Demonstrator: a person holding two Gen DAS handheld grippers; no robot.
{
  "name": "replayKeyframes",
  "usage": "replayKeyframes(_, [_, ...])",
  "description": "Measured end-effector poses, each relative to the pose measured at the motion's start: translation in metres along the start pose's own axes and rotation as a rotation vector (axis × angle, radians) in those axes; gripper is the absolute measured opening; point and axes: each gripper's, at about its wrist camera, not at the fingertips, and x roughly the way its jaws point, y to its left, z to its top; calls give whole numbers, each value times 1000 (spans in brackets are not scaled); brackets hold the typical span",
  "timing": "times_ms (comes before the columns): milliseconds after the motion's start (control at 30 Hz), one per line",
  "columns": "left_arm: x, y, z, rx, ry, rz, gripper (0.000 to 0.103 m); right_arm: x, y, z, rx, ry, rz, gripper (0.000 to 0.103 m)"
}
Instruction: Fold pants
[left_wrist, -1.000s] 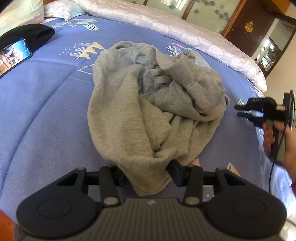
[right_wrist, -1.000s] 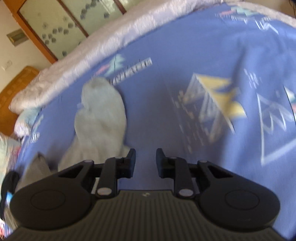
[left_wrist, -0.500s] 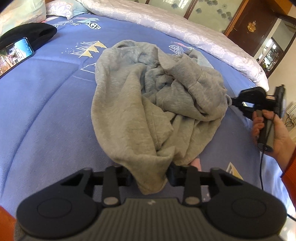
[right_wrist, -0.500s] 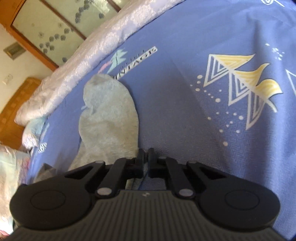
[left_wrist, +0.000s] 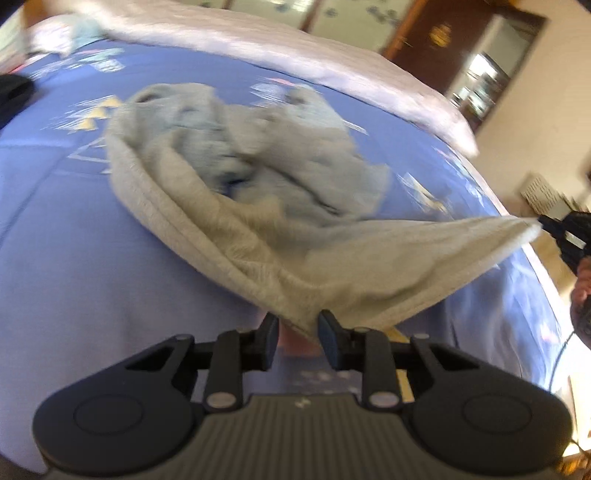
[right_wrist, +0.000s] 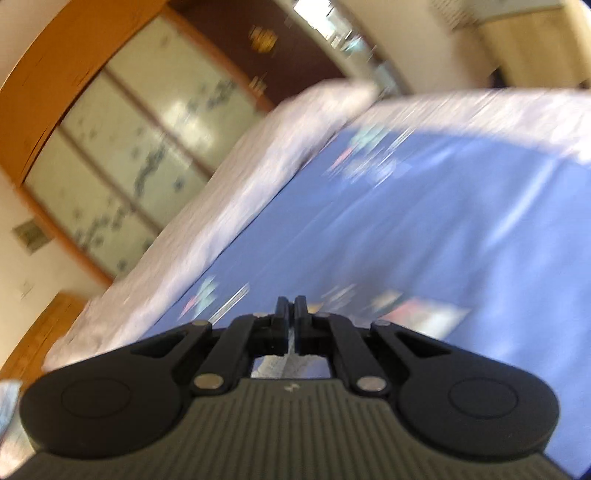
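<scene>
Grey pants (left_wrist: 258, 162) lie crumpled on the blue bedspread (left_wrist: 74, 258). One edge of them is pulled out taut, off the bed, between my two grippers. My left gripper (left_wrist: 298, 334) has the near corner of that edge between its fingers, with the jaws still closing on the cloth. At the right edge of the left wrist view, my right gripper (left_wrist: 546, 223) pinches the far corner. In the blurred right wrist view the right gripper (right_wrist: 290, 308) is shut, with a sliver of pale cloth behind its tips; the pants themselves are hidden there.
A pale quilt (left_wrist: 351, 77) lines the bed's far side. A black object (left_wrist: 13, 96) lies at the left edge. A person's hand (left_wrist: 581, 291) holds the right gripper. Beyond the bed are a glass-fronted wardrobe (right_wrist: 147, 155) and a dark door (left_wrist: 443, 40).
The right gripper shut on the pants' edge and pulled it right and upward, stretching it taut. The left gripper's jaws narrowed on the near corner. The right view swung up toward the wardrobe.
</scene>
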Motion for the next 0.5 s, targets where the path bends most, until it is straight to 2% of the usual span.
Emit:
replayKeyframes(67, [10, -11, -5, 37, 33, -13, 23, -25, -32, 7, 31, -48, -65, 5])
replayKeyframes(200, [26, -27, -17, 82, 124, -46, 23, -64, -103, 5, 171, -117, -181, 5])
replayKeyframes(333, [16, -28, -16, 106, 103, -50, 29, -84, -152, -12, 251, -137, -293, 5])
replayKeyframes(433, [7, -7, -3, 45, 67, -21, 37, -91, -172, -25, 316, -171, -374, 15])
replayKeyframes(467, [4, 5, 2, 11, 48, -5, 40, -94, -176, -27, 338, -190, -381, 22])
replayKeyframes(500, [-1, 16, 10, -24, 27, 14, 40, -96, -176, -29, 358, -207, -379, 23])
